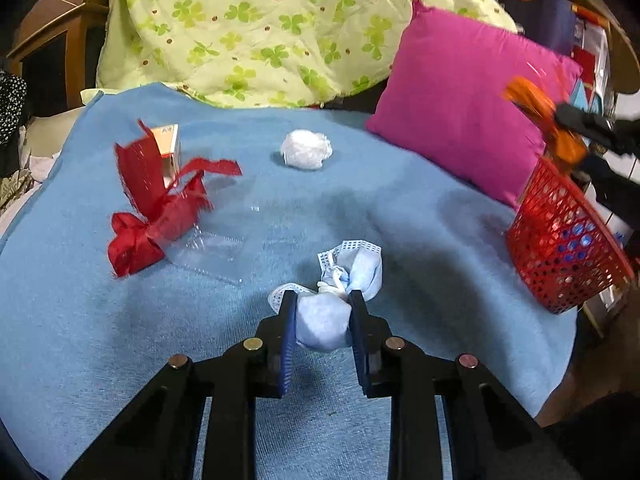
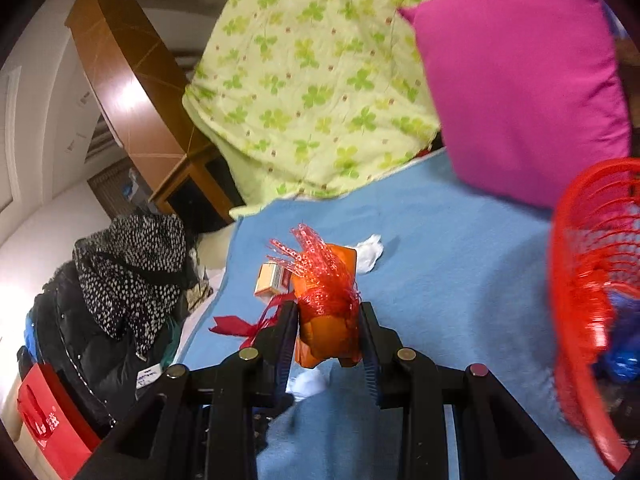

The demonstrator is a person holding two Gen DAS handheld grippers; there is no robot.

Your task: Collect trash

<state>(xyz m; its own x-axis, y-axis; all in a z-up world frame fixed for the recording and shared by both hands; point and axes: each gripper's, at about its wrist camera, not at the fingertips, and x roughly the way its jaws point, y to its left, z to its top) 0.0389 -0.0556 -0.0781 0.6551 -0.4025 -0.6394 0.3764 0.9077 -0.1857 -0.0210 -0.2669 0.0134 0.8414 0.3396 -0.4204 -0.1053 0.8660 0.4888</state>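
My left gripper [image 1: 322, 304] is shut on a crumpled light-blue face mask [image 1: 324, 322], low over the blue blanket [image 1: 420, 232]. My right gripper [image 2: 328, 310] is shut on an orange wrapper bundled in red mesh [image 2: 328, 320], held in the air left of the red basket [image 2: 588, 300]. In the left wrist view the right gripper with the orange wrapper [image 1: 540, 112] hovers above the red basket [image 1: 560, 248] at the right edge. A red mesh ribbon bundle [image 1: 156, 208], a small carton [image 1: 170, 148], a white tissue ball [image 1: 306, 149] and a clear plastic tray [image 1: 216, 246] lie on the blanket.
A magenta pillow [image 1: 460, 108] leans at the back right and a green clover quilt [image 1: 260, 28] is piled behind. The basket holds blue items [image 2: 620, 356]. Clothes [image 2: 132, 272] and a red bag [image 2: 48, 420] sit left of the bed.
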